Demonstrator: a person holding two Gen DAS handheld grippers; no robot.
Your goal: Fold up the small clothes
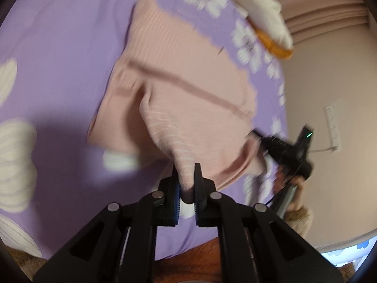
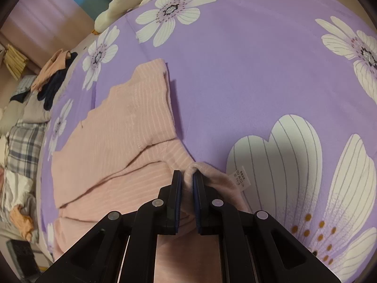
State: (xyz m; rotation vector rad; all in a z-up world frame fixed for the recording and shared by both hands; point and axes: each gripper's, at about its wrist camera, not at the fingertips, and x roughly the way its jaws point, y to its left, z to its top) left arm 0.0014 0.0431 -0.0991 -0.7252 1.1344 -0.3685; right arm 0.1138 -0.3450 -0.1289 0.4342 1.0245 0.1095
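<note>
Both grippers are clenched on the pink striped garment (image 1: 179, 75): left gripper (image 1: 187, 186) lifts a near corner, right gripper (image 2: 186, 184) pins the near-right edge; its length runs away from both

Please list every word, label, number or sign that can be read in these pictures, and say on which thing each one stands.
No text can be read in either view.
White care label sewn on the pink garment, beside the right tongs: small dark printed characters, too small to read.
White sheet on the wall, left wrist view: faint marks, too blurred to read.
Purple floral bedsheet: flowers only, no text.
</note>
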